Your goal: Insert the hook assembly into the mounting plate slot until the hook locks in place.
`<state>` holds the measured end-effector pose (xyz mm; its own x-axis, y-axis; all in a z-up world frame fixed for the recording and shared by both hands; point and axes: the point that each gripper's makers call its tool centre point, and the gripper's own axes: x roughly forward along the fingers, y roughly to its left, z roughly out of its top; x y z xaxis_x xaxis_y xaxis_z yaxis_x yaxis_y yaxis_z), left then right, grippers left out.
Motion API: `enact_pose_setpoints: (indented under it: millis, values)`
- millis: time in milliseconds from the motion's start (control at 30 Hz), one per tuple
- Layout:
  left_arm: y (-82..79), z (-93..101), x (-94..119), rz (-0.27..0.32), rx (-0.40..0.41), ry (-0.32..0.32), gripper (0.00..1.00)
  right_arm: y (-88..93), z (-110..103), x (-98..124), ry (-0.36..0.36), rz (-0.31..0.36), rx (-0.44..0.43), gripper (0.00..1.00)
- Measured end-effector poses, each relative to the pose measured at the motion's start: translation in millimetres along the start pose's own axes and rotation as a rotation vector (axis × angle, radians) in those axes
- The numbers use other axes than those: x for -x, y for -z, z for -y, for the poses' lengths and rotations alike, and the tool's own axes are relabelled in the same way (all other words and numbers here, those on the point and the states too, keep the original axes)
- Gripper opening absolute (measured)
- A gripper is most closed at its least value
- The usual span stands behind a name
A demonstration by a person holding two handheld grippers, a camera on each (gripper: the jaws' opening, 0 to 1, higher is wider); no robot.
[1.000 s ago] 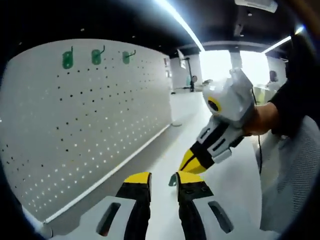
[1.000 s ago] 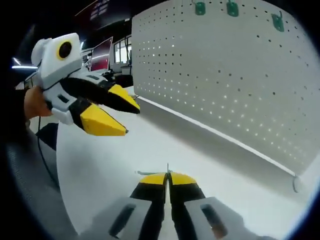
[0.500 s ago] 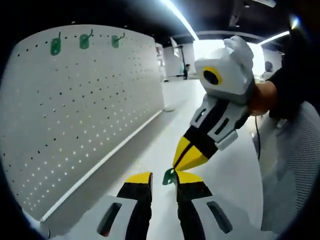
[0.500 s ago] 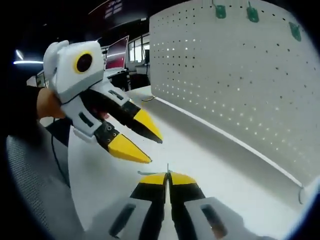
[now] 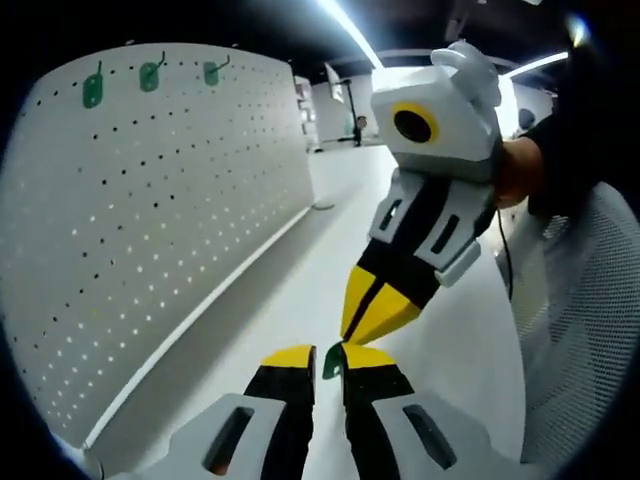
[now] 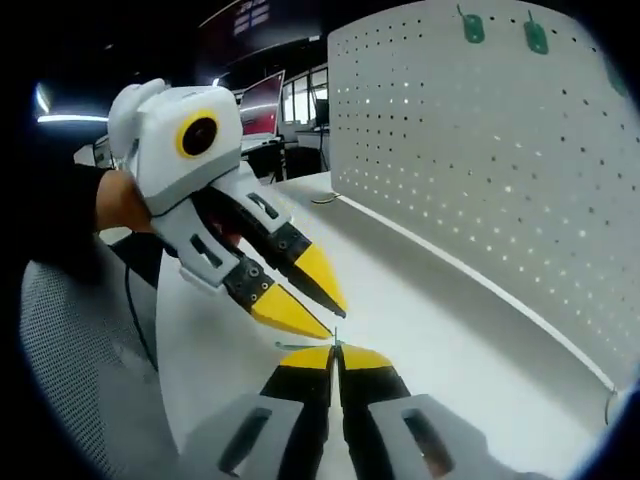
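My right gripper (image 6: 335,356) is shut on a small green hook (image 5: 332,361), whose thin edge sticks up from its yellow tips (image 6: 335,338). In the left gripper view the right gripper (image 5: 366,312) reaches down from the upper right and brings the hook into the gap of my left gripper (image 5: 327,358). The left gripper (image 6: 304,294) is open, its tips just above the hook. A white pegboard (image 5: 150,200) stands upright along the table. Three green hooks (image 5: 150,75) hang in its top row, two of them in the right gripper view (image 6: 473,27).
A white table (image 6: 420,300) runs along the foot of the pegboard (image 6: 500,150). A grey mesh chair (image 5: 580,330) stands behind the hands, also seen at the left (image 6: 70,340). Monitors (image 6: 260,100) and a thin cable (image 6: 322,198) lie farther back.
The two grippers have closed in on each other. The right gripper's tips with the green hook now sit at the left gripper's open jaws. The pegboard hooks stay in place.
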<state>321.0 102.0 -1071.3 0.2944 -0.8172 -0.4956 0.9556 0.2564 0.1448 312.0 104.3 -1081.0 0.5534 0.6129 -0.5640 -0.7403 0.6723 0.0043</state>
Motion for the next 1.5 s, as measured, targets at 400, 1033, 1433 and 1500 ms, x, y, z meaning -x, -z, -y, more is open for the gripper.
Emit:
enact_pose_setpoints:
  millis: [400, 1033, 1433, 1500]
  values:
    - [0.3, 8.2, 7.7, -0.006, -0.031, 0.069, 0.05, -2.2, -6.9, 3.1, -0.054, 0.004, 0.014, 0.0]
    - [20.2, 32.1, 25.1, -0.058, -0.05, 0.248, 0.07, 5.6, -41.0, -0.6, -0.204, -0.031, 0.075, 0.0]
    - [28.5, 39.5, 24.1, -0.085, -0.078, 0.286, 0.04, 9.5, -49.9, 0.0, -0.245, -0.054, 0.115, 0.0]
    - [29.5, 40.3, 23.7, -0.089, -0.081, 0.289, 0.04, 9.6, -50.0, 0.2, -0.245, -0.054, 0.121, 0.0]
